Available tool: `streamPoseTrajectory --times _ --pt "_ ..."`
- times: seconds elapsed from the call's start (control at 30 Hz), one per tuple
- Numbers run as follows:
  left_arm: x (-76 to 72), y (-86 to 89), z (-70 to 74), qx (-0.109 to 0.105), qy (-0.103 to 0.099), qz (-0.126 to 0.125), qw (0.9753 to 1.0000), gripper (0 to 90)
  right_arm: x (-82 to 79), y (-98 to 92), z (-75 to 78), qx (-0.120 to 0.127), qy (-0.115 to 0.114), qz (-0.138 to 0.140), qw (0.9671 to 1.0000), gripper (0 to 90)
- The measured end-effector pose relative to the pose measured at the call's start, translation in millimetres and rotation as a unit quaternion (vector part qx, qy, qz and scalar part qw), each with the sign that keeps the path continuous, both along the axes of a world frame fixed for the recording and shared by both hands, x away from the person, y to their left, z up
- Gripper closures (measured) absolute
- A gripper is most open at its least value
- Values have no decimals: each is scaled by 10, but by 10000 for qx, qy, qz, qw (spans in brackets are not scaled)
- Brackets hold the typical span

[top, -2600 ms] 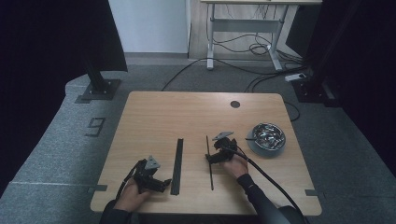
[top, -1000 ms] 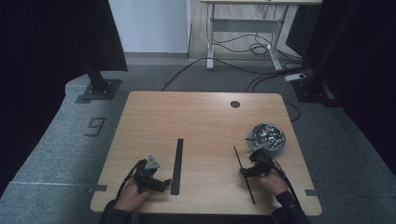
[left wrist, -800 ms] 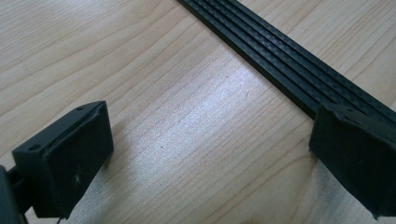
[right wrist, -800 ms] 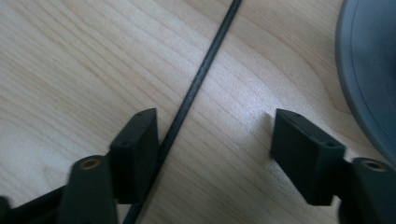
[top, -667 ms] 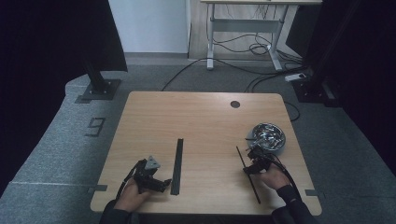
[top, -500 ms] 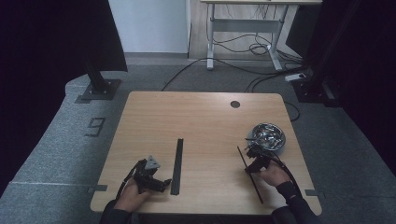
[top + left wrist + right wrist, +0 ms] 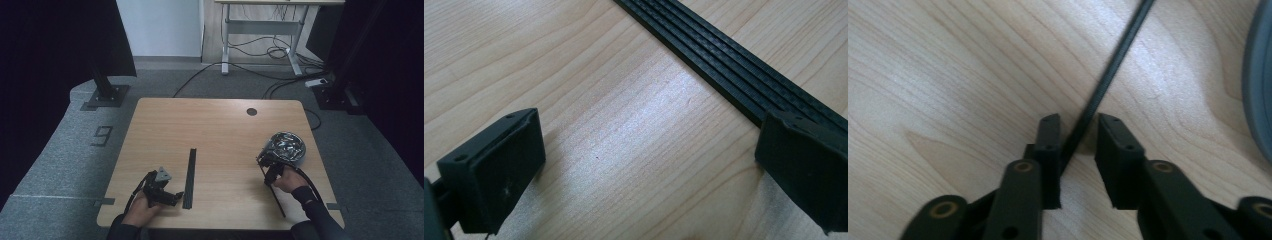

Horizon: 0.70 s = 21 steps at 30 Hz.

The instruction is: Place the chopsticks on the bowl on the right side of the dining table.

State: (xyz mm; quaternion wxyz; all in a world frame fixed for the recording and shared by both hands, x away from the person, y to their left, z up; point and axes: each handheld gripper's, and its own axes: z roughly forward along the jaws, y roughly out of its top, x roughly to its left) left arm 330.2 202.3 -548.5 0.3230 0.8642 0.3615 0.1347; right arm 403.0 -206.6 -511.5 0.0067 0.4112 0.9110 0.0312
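A thin black rod [image 7: 272, 192] lies aslant on the right side of the wooden desk [image 7: 220, 125], its long axis running from beside the metal bowl [image 7: 286, 146] down toward the near edge. The right gripper [image 7: 267, 167] sits over the rod's far end. In the right gripper view the rod [image 7: 1108, 70] passes straight between the jaws, pressed to one pad with a sliver of gap at the other, so the jaws stand nearly together around it; whether they truly pinch it is hard to judge. The rod runs away from the jaws along their own line of sight, with the bowl's grey rim [image 7: 1260, 75] just to one side.

On the left, the left gripper [image 7: 167, 192] rests with its jaws wide apart on bare wood, beside a flat black ribbed strip [image 7: 190, 170] that lies lengthwise up the desk. In the left gripper view one jaw sits at the strip's [image 7: 724, 65] edge. The right hand is plainly the nearer to the rod.
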Motion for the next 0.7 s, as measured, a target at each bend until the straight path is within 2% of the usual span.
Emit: streamPoseTrajectory --times 0.2,0.5,0.7 --pt "0 0 0 2 1 -2 10000 0 3 79 -3 -95 143 159 9997 848" --pt "0 0 0 0 1 0 10000 0 36 80 0 -91 279 248 9993 857" --pt "0 0 0 0 1 -1 10000 0 12 104 1 -145 163 324 9992 861"
